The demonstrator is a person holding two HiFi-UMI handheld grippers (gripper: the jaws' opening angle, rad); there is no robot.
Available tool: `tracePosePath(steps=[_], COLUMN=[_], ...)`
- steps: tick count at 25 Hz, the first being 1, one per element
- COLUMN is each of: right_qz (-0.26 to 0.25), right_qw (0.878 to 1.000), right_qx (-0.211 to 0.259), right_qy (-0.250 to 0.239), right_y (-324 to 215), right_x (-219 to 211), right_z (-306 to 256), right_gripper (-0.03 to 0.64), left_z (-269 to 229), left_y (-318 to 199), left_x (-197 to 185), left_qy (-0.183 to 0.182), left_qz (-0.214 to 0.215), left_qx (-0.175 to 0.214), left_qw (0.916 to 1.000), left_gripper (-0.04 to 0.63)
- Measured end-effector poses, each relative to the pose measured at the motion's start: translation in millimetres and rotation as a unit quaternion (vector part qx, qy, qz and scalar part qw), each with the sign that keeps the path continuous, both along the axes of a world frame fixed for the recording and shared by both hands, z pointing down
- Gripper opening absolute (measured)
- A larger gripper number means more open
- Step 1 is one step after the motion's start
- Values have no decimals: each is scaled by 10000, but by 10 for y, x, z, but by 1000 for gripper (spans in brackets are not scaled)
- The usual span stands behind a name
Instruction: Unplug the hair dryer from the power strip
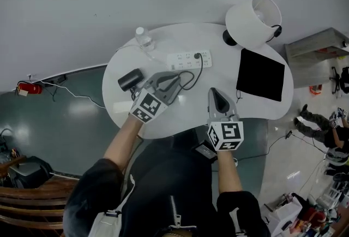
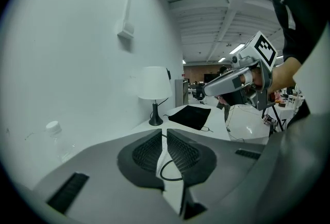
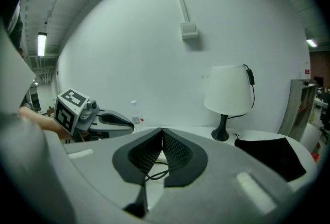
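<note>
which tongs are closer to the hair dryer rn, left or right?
Left. In the head view the left tongs are just right of the hair dryer; the right tongs are much farther right, beyond the left ones.

The surface [image 1: 180,116] and power strip [image 1: 185,59] are white. The hair dryer [image 1: 130,78] and flat mat [image 1: 260,74] are black. The lamp [image 1: 253,20] has a white shade on a black base. The left hand-held gripper [image 1: 177,77] and right hand-held gripper [image 1: 214,91] are grey, each with a cube of black-and-white square markers.

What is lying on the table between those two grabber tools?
A loop of black cord lies between the left gripper and right gripper; the head view shows it.
</note>
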State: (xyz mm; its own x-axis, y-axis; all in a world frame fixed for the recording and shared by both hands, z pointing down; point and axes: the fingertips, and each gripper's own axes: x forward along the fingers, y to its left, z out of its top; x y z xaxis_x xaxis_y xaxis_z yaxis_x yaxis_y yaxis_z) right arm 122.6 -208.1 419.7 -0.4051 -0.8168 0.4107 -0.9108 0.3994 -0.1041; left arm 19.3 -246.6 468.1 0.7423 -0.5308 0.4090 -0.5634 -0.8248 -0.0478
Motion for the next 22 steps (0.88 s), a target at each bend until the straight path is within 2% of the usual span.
tracePosePath(steps=[4, 5, 7, 10, 14, 22], right_qz=[-83, -106, -160, -238, -306, -348], right_qw=[9999, 9999, 9997, 9994, 9988, 9974], right_qx=[-103, -121, -164, -247, -371, -630], right_qy=[43, 52, 60, 55, 54, 77], right_y=[-150, -190, -267, -356, -459, -621], right_x=[47, 52, 54, 49, 51, 146], right_z=[93, 114, 163, 243, 355, 577], right_gripper=[5, 5, 5, 5, 5, 5], left_z=[125, 162, 243, 368, 557, 892], left_y=[-196, -245, -330, -424, -546, -750], left_x=[9, 21, 49, 88, 122, 254], left_qy=[-404, -464, -561, -663, -903, -1350], left_qz=[39, 66, 131, 197, 273, 525], left_qx=[-15, -43, -122, -213, -268, -434], left_qw=[9992, 9989, 9983, 9974, 9952, 9885], left_gripper=[21, 35, 104, 130, 207, 285])
